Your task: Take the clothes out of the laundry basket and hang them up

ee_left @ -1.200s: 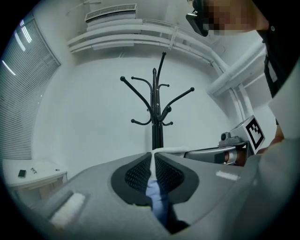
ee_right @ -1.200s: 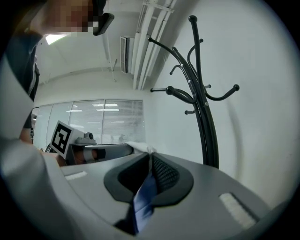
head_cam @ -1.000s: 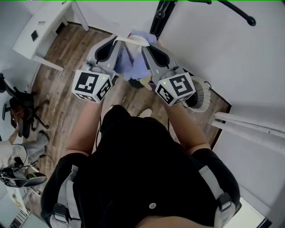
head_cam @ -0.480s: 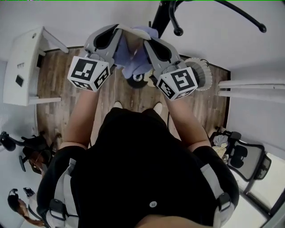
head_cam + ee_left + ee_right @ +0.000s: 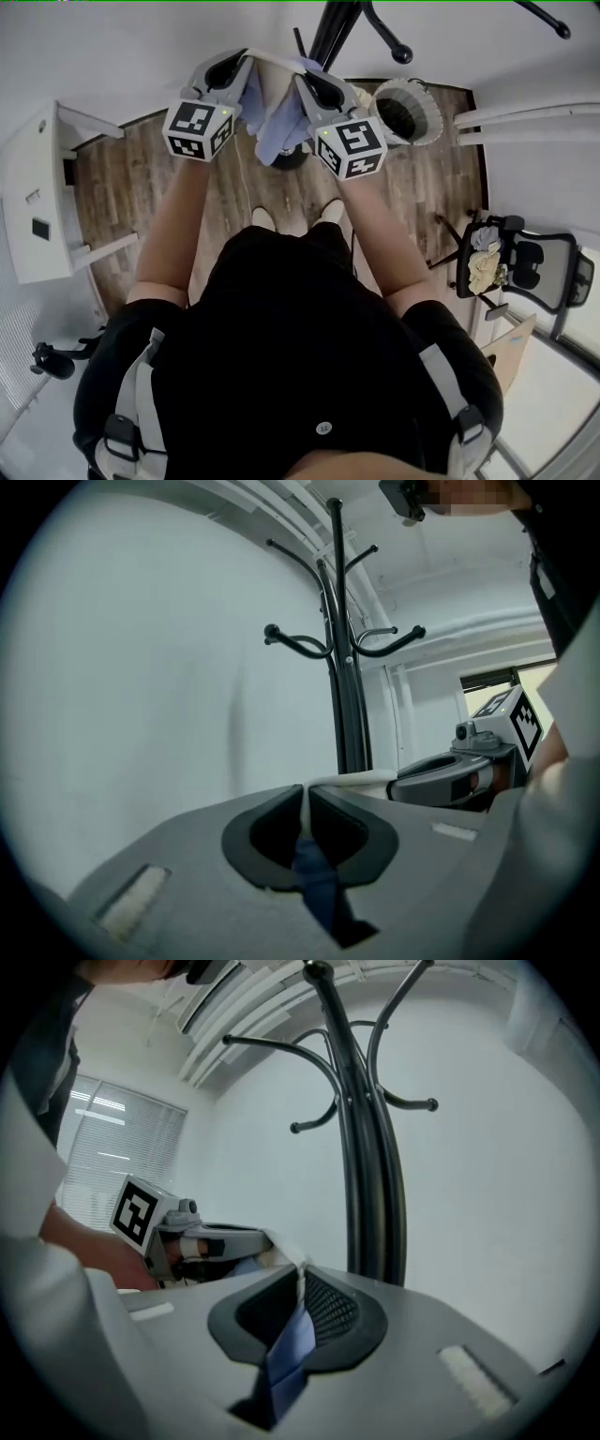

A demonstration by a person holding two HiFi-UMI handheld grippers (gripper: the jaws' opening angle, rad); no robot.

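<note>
**Stand dead ahead, hooks overhead, right end nearer**

Holding a pale lavender-blue garment with a cream band at two points along its top edge. Clamped tight in the left gripper at one end, cream hem between the closed jaws and blue cloth trailing below. Clamped just as tight in the right gripper at the other end. Cream edge stretched crosswise between the two, roughly level, with the rest hanging down in front of the body, well above the wood floor.

Straight beyond that edge: the black metal coat stand, pole upright, curved hooks branching out above jaw level in both gripper views. Slightly right of the jaw line in each view, and right beside the right gripper's tip in the head view, so probably nearer the right gripper than the left. Long axis of the held edge lying across the pole, not along it.

Right of the stand, on the floor: the round white slatted laundry basket, apart from both grippers, contents too dark to read.

Likely needing a lift up and forward, right end leading, to drop the band over a hook.
</note>
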